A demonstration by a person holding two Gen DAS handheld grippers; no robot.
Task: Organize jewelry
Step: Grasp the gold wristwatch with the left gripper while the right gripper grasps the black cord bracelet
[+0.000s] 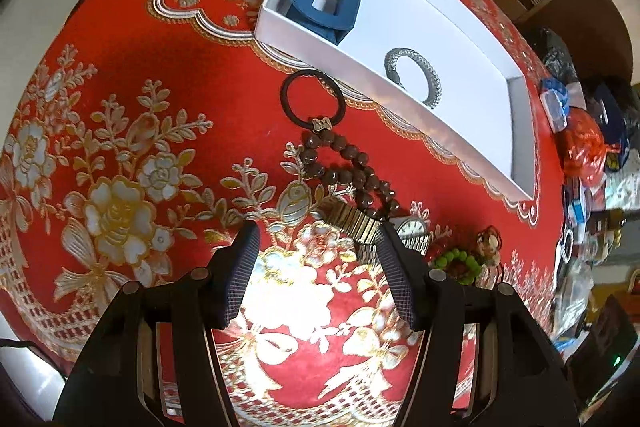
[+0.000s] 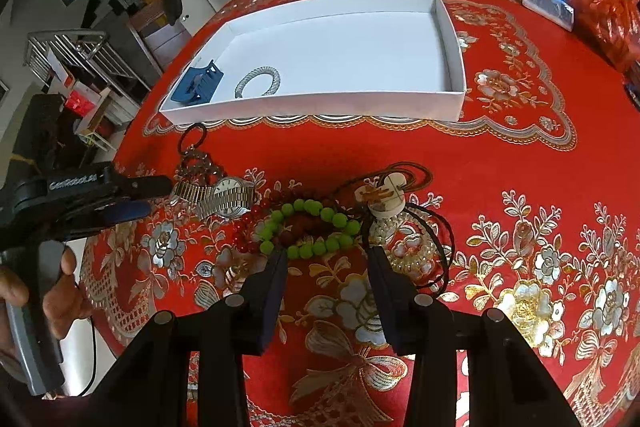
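Surface: round top under a red cloth with gold and silver flower embroidery [image 2: 520,167], everything's sitting on it.
White box: shallow white cardboard tray [image 2: 448,39] at the far side of the cloth.
Already in the box: a dark blue plastic claw hair clip [image 2: 196,85] in the left corner as the right camera sees it, and a silver mesh bracelet [image 2: 259,79] just beside it.
Loose pile: nearer than the box, kinda a row. Black elastic hair tie [image 1: 312,97] with a string of brown beads [image 1: 352,167] hooked on, then a gold-and-silver metal band wristwatch [image 2: 224,197], a lime green bead bracelet [image 2: 308,227] tangled with dark red beads, and a pearl bracelet with black cords.
Left hand-held gripper [image 1: 316,239]: released, jaws wide apart, nothing between them, the watch band right by one fingertip.
Right hand-held gripper [image 2: 326,255]: jaws partly apart, tips right at the green beads, not clamped on them as far as I can tell.
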